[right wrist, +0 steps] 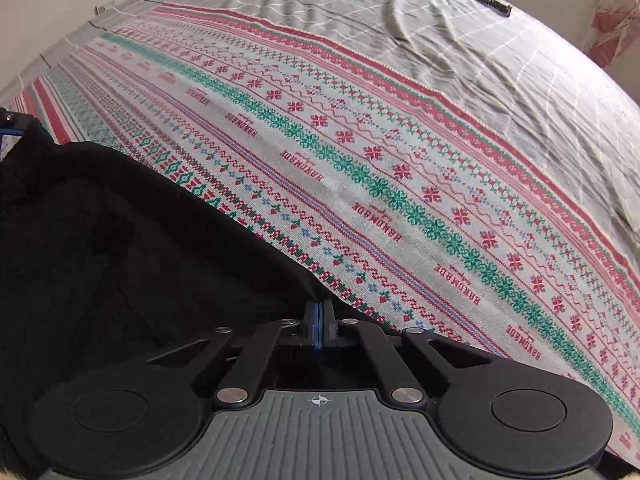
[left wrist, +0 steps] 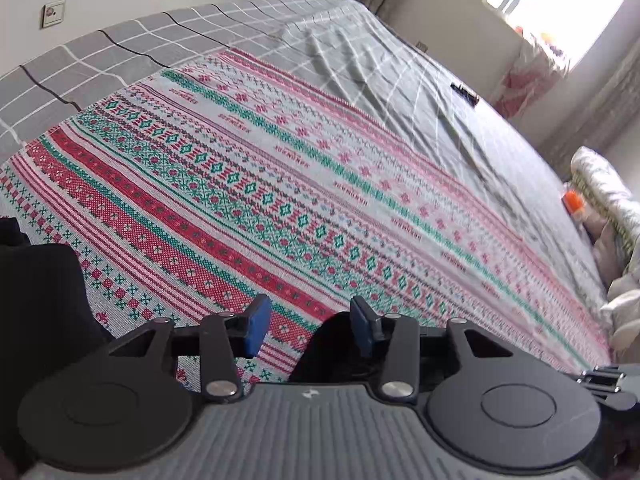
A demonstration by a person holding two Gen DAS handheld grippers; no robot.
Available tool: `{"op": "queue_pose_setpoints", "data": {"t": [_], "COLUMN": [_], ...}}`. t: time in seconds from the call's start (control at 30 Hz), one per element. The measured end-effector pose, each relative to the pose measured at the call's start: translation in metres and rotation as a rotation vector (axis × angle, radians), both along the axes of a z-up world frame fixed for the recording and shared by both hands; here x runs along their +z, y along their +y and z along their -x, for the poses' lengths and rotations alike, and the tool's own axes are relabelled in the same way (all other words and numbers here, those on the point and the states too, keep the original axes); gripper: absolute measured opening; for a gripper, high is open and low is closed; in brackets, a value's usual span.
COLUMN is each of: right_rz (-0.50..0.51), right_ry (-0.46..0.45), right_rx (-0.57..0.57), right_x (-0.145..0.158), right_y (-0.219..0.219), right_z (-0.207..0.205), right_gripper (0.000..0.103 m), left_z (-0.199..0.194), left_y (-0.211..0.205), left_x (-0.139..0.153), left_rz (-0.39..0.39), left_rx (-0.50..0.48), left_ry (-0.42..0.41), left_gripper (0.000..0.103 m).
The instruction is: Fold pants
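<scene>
The black pants lie on the patterned red, green and white blanket. My right gripper is shut on a corner edge of the pants and the cloth spreads away to its left. In the left wrist view my left gripper is open, with blue pads apart just above the blanket. A black fold of the pants sits against the inside of its right finger, and more black cloth lies at the left edge.
The blanket covers part of a bed with a grey checked sheet. A small dark comb-like object lies on the sheet far off. Rolled bedding and an orange object sit at the right edge. A wall with sockets is behind.
</scene>
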State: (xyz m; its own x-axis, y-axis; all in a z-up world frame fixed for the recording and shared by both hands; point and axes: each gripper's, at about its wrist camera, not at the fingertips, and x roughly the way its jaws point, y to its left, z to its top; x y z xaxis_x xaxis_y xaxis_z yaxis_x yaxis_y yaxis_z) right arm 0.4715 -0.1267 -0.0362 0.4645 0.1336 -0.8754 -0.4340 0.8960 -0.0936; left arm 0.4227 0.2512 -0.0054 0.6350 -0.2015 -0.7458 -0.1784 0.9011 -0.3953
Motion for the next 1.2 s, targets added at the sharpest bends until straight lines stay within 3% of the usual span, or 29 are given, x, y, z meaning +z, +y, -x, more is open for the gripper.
{"op": "queue_pose_setpoints", "data": {"t": [0.3, 0.53, 0.67, 0.8, 0.97, 1.2], "right_rz": [0.065, 0.114, 0.104, 0.098, 0.079, -0.028], "right_ry": [-0.203, -0.348, -0.412, -0.453, -0.468, -0.382], "right_rx": [-0.012, 0.042, 0.076, 0.108, 0.134, 0.105], "right_x": [0.067, 0.124, 0.141, 0.139, 0.115, 0.063], "right_y": [0.013, 0.031, 0.044, 0.059, 0.076, 0.086], "right_z": [0.051, 0.148, 0.216, 0.281, 0.348, 0.403], "right_gripper": [0.0, 0.0, 0.0, 0.0, 0.0, 0.0], "left_z": [0.043, 0.111, 0.156, 0.193, 0.227, 0.245], "left_y": [-0.018, -0.039, -0.047, -0.052, -0.046, -0.039], "left_x": [0.033, 0.051, 0.057, 0.055, 0.034, -0.008], "left_rz": [0.006, 0.03, 0.056, 0.044, 0.019, -0.153], "left_rx": [-0.056, -0.103, -0.117, -0.131, -0.119, -0.041], "left_ry": [-0.03, -0.065, -0.085, -0.098, -0.04, 0.159], "left_gripper": [0.09, 0.097, 0.102, 0.103, 0.103, 0.102]}}
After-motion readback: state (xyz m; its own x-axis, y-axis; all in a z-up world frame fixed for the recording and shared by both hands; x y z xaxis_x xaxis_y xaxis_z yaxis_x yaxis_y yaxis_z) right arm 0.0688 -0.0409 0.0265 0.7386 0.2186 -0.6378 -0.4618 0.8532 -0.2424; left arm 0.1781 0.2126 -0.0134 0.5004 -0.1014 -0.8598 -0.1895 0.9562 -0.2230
